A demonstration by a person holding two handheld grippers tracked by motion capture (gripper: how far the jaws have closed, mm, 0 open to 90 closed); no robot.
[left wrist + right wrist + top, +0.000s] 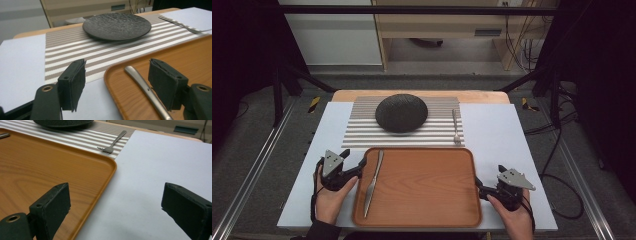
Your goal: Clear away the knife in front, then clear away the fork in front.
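The wooden tray [422, 200] served as the landmark. A knife [373, 182] lay inside it along its left side, handle toward the far left corner, blade running back toward the person. The left gripper [358, 162] sat at that far left corner with its jaws apart and nothing pressed between them; in the left gripper view the knife handle [140, 80] lay between the two pads [75, 82], nearer the right one, and one pad stood outside the tray's rim. The right gripper [478, 189] rested just off the tray's right edge, jaws wide apart over bare white table [155, 170], gripping nothing. Beyond the tray's far edge lay a striped mat [362, 125] bearing a dark plate [401, 113] and, to its right, a fork [456, 127]. The step in hand looked like picking up the knife. To do it well, the left gripper should probably bring both pads inside the rim, straddle the handle squarely, drop low enough to catch the thin metal, and close firmly before lifting, since a slim handle could slip or pivot.
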